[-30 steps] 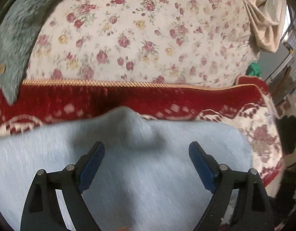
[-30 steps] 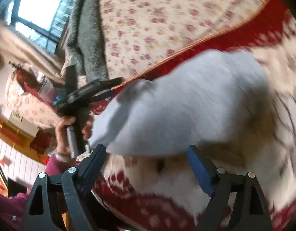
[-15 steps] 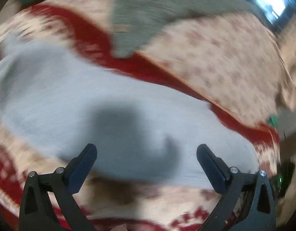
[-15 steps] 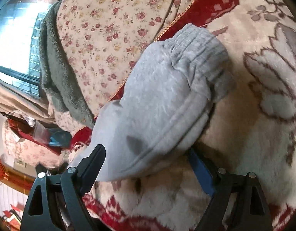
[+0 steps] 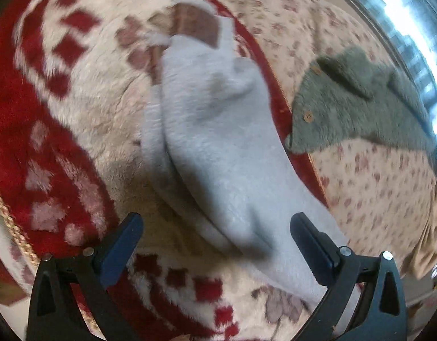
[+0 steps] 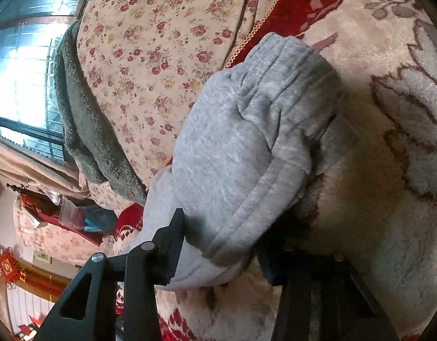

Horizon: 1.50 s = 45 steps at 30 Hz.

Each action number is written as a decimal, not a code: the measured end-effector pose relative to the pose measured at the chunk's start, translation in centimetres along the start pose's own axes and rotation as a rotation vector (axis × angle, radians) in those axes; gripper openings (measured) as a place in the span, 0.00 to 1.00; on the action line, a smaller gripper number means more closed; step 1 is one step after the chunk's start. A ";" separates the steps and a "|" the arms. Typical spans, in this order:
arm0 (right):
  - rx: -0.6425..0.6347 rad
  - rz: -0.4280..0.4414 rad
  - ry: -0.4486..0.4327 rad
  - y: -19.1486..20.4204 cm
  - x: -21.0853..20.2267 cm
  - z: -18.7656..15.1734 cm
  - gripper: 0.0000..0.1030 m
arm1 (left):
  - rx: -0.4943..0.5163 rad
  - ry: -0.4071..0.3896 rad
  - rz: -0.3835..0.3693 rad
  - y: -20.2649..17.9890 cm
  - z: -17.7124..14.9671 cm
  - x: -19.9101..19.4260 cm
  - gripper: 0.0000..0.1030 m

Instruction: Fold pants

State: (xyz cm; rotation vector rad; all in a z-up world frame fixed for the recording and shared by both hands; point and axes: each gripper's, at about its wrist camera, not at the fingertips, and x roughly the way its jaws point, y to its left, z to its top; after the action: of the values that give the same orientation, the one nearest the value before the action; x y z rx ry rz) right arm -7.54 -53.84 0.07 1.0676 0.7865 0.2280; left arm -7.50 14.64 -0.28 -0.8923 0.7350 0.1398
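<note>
The grey pants lie folded lengthwise in a long strip on the red-and-cream plush blanket. My left gripper is open and hovers just above the near end of the strip, holding nothing. In the right wrist view the pants show their ribbed waistband end. My right gripper has closed partway around the folded edge, with fabric between its fingers; the right finger is hidden under the cloth.
A floral sheet covers the bed beside the blanket. A grey fleece garment with buttons lies on it near the window. Clutter and red furniture stand beyond the bed's edge.
My left gripper has let go and swung round to look along the pants. My right gripper has moved in and closed its fingers onto the folded edge.
</note>
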 end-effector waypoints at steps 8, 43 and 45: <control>-0.050 -0.008 -0.006 0.9 0.5 0.0 0.64 | -0.164 0.008 -0.122 2.2 0.6 3.1 1.00; -0.025 -0.208 0.018 -3.1 -12.2 3.5 0.40 | 0.115 0.218 -0.177 -6.0 -6.9 1.5 0.75; -0.095 -0.324 -0.015 -2.2 -13.6 2.8 0.50 | 0.083 0.170 -0.169 -4.2 -5.7 0.0 0.81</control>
State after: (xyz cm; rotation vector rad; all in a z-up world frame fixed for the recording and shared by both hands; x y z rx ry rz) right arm -15.79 -64.03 5.25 0.8378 0.9131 -0.0185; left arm -8.83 7.72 0.15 -0.8905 0.8136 -0.1170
